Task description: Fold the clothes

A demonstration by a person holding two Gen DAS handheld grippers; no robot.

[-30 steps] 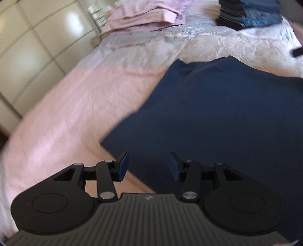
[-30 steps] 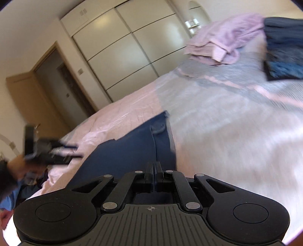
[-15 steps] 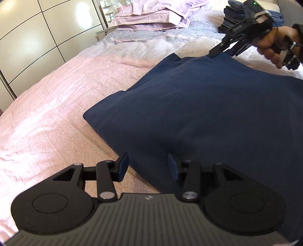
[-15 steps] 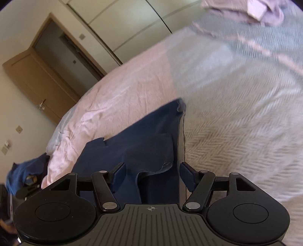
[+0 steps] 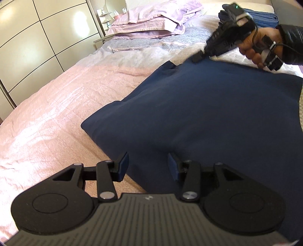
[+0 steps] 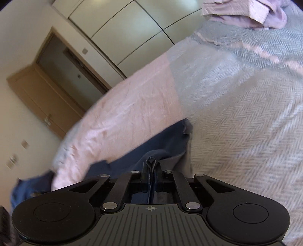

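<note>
Navy garment (image 5: pixel 208 117), flat on bed (image 5: pixel 56 117): right claw (image 6: pixel 151 166) pinches far-edge hem for folding; left claw (image 5: pixel 148 163) wide over near edge.

One navy garment (image 5: pixel 208 113) spread on one bed (image 5: pixel 56 117). Two grippers: left gripper (image 5: pixel 148 164) and right gripper (image 6: pixel 151 171). One stack of lilac pillows (image 5: pixel 151 22). One pile of folded blue clothes (image 5: pixel 265 18). One wooden door (image 6: pixel 36 102).

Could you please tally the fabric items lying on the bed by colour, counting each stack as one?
Navy garment, spread flat: 1
Lilac folded stack: 1
Blue folded stack: 1
Total: 3
</note>
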